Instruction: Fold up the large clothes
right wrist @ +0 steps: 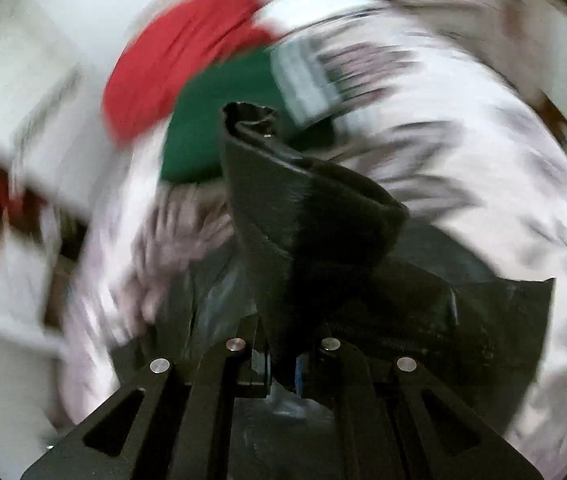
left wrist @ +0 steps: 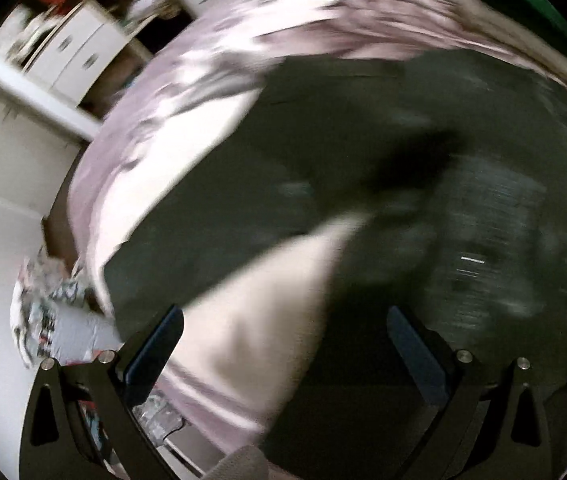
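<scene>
My right gripper (right wrist: 279, 372) has its jaws pinching a bunched fold of the dark garment (right wrist: 303, 216), which sticks up ahead of them. My left gripper (left wrist: 283, 336) is spread wide, nothing between, with the garment lying below on the floral bedsheet (left wrist: 187, 92).

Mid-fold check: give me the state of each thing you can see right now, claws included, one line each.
Left claw: open, nothing between its fingers, above the garment.
Right claw: shut on a bunched fold of the dark garment.
Dark garment: mostly spread on the bed, one part lifted.
Patterned bedsheet: spread under the garment.
Green cloth: lying on the bed.
Red cloth: beside the green one.
</scene>
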